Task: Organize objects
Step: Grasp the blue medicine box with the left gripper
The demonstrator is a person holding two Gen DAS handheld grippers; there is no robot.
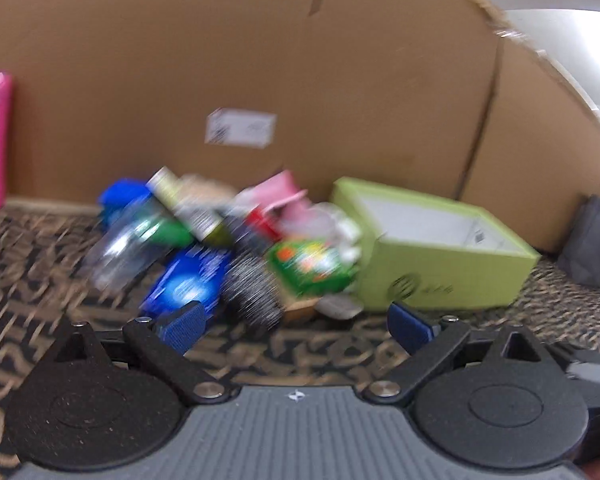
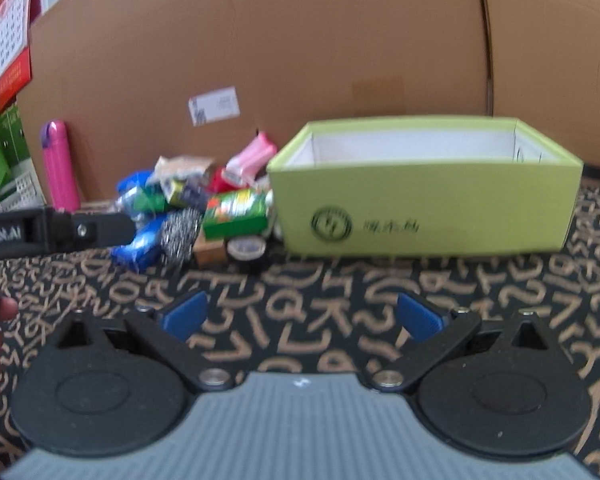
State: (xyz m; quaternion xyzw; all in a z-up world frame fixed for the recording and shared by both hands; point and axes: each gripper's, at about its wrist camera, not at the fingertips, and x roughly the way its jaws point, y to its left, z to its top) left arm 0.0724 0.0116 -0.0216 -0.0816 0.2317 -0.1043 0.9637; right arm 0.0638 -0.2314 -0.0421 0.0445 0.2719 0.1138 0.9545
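While the cardboard wall (image 2: 300, 40) fills the whole upper half of both views, the patterned carpet (image 2: 320, 288) spreads across the lower half beneath it. At centre right of the right wrist view sits the lime-green box (image 2: 424, 208), open-topped, its white inside bare as far as the view reaches; in the left wrist view it lies right of centre (image 1: 440, 272). Touching its left side is the heap of small objects (image 2: 204, 208), seen at centre left in the left wrist view (image 1: 228, 240), where blur smears most of it. A green packet (image 2: 236, 216) rests against the box, a steel scourer (image 2: 180, 236) lies left of that, and a blue packet (image 2: 144, 244) lies further left; a pink item (image 2: 252, 156) tops the pile, possibly a small bottle. At far left stands a pink flask (image 2: 60, 164), upright against the cardboard. The left gripper (image 1: 296, 320) hangs at the bottom of its own view, jaws spread wide with nothing between them, well short of the heap. The right gripper (image 2: 300, 316) is likewise wide open and empty, over bare carpet in front of the box.
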